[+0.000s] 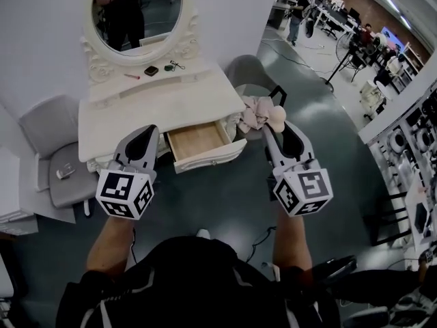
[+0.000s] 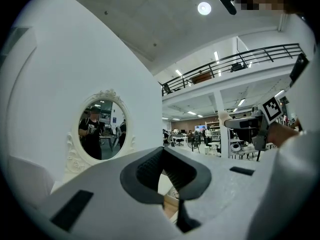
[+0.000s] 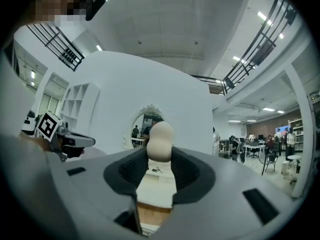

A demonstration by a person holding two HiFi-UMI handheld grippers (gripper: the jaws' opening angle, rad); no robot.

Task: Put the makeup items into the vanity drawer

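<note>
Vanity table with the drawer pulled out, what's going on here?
A person faces the white vanity with a gripper in each hand. The right gripper is shut on a beige makeup sponge, held up to the right of the open drawer. The left gripper is open and empty. A few small items lie on the shelf below the mirror.

Nothing readable here, honestly: no words, brand names, numbers or signs on anything you've got in view. The closest thing is the black-and-white square marker patterns on your left gripper (image 1: pixel 145 134) and your right gripper (image 1: pixel 274 126), and those are just blocky codes, not lettering.
</note>
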